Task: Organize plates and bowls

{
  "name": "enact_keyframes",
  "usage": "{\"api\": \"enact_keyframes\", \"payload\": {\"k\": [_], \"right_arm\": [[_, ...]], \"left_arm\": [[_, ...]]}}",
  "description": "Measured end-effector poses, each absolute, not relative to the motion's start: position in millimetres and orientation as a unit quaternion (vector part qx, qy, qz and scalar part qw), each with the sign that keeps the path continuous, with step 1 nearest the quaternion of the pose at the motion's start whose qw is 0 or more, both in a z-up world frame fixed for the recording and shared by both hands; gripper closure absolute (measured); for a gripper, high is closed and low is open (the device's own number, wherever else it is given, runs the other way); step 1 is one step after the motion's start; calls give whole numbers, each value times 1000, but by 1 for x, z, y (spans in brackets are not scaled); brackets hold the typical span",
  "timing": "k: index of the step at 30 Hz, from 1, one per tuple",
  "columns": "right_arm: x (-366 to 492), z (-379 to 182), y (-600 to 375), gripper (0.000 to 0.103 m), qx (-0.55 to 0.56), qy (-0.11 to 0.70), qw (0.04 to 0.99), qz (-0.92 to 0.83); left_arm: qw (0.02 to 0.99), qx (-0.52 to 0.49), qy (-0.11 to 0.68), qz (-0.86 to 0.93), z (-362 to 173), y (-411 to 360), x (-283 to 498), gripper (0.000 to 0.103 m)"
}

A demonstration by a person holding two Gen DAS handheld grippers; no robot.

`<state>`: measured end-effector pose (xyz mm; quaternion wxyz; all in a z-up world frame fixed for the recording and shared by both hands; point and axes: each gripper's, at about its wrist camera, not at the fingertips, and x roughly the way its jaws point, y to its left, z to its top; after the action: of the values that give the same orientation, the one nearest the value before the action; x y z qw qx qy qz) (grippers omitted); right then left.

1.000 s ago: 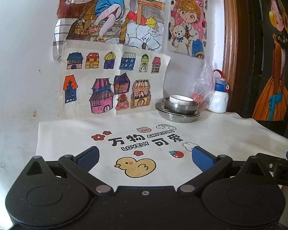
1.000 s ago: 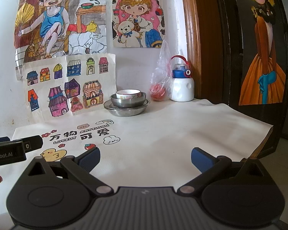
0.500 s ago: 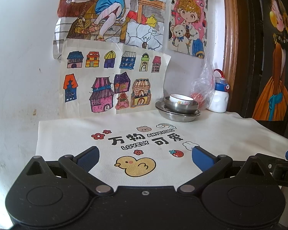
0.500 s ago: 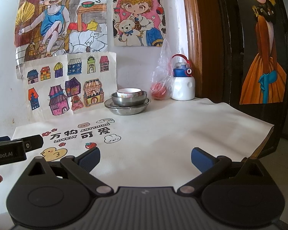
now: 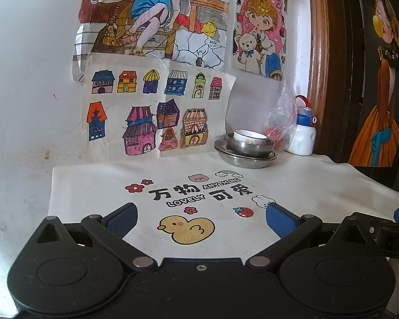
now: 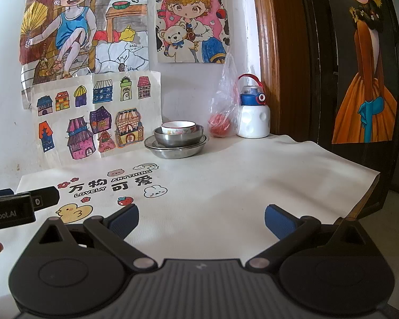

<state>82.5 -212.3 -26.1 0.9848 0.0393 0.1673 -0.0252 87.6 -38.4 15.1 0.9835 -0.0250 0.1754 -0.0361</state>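
Nothing has moved: both grippers, left (image 5: 200,219) and right (image 6: 200,219), hover spread and empty; ceramic bowl (image 6: 178,127), steel bowl (image 6: 178,138) and plate (image 6: 176,151) sit nested on the bench (image 6: 239,186).

Near cloth (image 6: 226,199): bare, open passage across.
Far centre: stacked bowls (image 6: 177,139) by the wall.
Far right: plastic bag (image 6: 222,106) and water bottle (image 6: 254,114), just beside the stack.
Near left: left gripper (image 6: 21,206).
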Motion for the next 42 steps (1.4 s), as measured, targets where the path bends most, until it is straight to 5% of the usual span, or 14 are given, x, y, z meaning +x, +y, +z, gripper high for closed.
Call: {"api": "enact_keyframes", "payload": {"k": [42], "right_arm": [[88, -30, -213, 0, 40, 172, 984, -24]], "left_arm": [[983, -22, 179, -38, 15, -41, 90, 1]]}}
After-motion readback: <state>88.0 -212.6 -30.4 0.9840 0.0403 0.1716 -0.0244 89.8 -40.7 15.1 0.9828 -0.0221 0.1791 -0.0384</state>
